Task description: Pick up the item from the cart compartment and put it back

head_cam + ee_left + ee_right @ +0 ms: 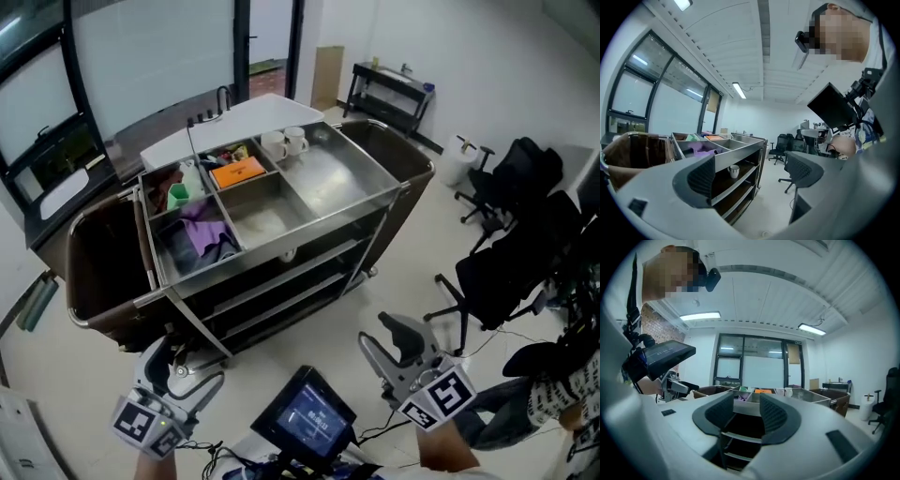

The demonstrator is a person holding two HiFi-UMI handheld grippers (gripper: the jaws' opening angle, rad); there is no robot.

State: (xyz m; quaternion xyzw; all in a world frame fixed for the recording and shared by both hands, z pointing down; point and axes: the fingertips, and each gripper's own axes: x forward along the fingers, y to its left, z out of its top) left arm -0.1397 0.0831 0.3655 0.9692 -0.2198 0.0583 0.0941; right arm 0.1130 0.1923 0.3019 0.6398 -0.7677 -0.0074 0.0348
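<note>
Left gripper [183, 370], right gripper [384, 339]: ribbed fingers [701, 180] parted before steel cart [328, 178].

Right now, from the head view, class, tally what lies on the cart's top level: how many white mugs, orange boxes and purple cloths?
White mugs: 2
Orange box: 1
Purple cloth: 1
Total: 4

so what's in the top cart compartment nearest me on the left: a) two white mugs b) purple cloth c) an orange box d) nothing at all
b: in the head view purple cloth is bunched there, while the orange box and the white mugs sit farther back.
</note>
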